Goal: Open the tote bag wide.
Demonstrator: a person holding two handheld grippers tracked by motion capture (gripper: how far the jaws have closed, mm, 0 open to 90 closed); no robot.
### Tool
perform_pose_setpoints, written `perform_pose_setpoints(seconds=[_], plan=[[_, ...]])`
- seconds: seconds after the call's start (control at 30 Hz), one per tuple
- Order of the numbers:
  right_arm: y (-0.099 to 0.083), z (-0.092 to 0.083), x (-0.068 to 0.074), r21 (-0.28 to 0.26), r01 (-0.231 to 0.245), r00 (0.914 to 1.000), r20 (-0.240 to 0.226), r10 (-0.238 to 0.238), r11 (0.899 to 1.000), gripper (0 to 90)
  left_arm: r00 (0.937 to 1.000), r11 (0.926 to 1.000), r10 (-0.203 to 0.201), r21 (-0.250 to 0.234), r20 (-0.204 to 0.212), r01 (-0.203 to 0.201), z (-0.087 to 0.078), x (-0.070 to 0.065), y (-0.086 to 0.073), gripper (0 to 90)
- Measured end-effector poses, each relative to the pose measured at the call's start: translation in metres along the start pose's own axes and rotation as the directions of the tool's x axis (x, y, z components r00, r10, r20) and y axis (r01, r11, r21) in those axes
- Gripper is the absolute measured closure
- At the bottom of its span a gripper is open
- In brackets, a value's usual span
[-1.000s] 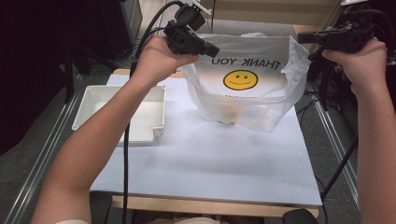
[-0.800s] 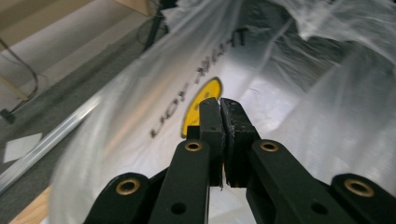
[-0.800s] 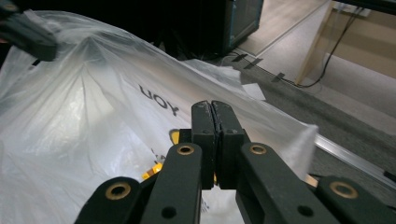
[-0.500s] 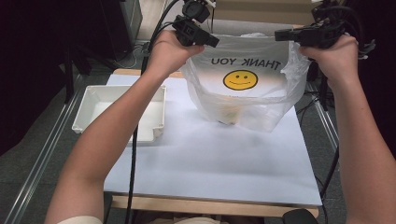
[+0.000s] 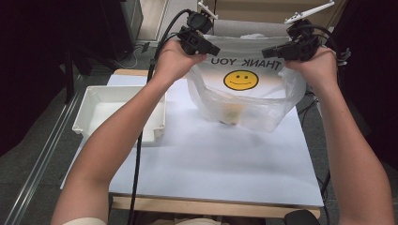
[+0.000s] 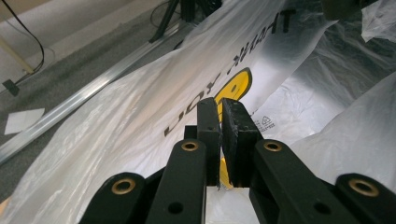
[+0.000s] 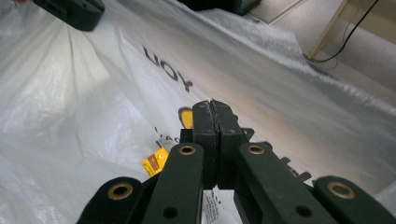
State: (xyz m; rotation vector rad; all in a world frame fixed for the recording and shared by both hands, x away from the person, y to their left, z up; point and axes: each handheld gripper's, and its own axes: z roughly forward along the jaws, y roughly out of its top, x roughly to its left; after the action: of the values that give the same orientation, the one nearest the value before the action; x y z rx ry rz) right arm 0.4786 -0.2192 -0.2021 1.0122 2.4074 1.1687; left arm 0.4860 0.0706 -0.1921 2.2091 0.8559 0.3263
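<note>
We have the plastic bag [image 5: 244, 93] by its top edge at both sides, and it stands on the white sheet [image 5: 211, 159] near the far edge of the tabletop, right of the middle. The left gripper [image 5: 213, 49] has its jaws pinched almost together on the bag's left rim; in the left gripper view [image 6: 219, 116] we see the film caught in the thin slit between the pads. The right gripper [image 5: 267, 51] is clamped fully on the right rim, its pads meeting with the film between them in the right gripper view [image 7: 212, 116].

To do this step well, we judge that both hands should keep level with each other and hold the mouth stretched wide, so the bottom sits flat and nothing tips. We should keep the pinch firm, since thin film slips easily, and avoid pulling hard enough to tear it.

Inside the bag, low down, lies something yellowish [image 5: 231, 113]; we cannot tell what. A small yellow packet [image 7: 155, 162] shows there in the right gripper view. The white tray [image 5: 89, 110] by the left edge holds nothing we can see.
</note>
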Motion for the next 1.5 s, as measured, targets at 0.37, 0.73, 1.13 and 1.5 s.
perform_pose_setpoints(seconds=[0.37, 0.73, 1.13, 1.5], plan=[[-0.022, 0.018, -0.008, 0.038, -0.037, 0.9993, -0.005, 0.038, 0.999, 90.0, 0.9995, 0.999, -0.031, 0.033, -0.004, 0.031, 0.023, 0.009, -0.015, 84.6], [-0.039, 0.027, -0.011, 0.033, -0.048, 0.9985, 0.029, 0.047, 0.998, 89.9, 0.9974, 0.9971, -0.056, 0.049, -0.045, 0.059, 0.044, 0.01, -0.032, 85.9], [-0.056, 0.037, -0.009, 0.03, -0.053, 0.9973, 0.052, 0.052, 0.998, 90.0, 0.9965, 0.9947, -0.062, 0.079, -0.056, 0.066, 0.062, 0.012, -0.05, 83.5], [-0.074, 0.05, -0.009, 0.04, -0.07, 0.9964, 0.05, 0.068, 0.997, 89.4, 0.9962, 0.992, -0.064, 0.105, -0.059, 0.07, 0.073, 0.012, -0.065, 81.6]])
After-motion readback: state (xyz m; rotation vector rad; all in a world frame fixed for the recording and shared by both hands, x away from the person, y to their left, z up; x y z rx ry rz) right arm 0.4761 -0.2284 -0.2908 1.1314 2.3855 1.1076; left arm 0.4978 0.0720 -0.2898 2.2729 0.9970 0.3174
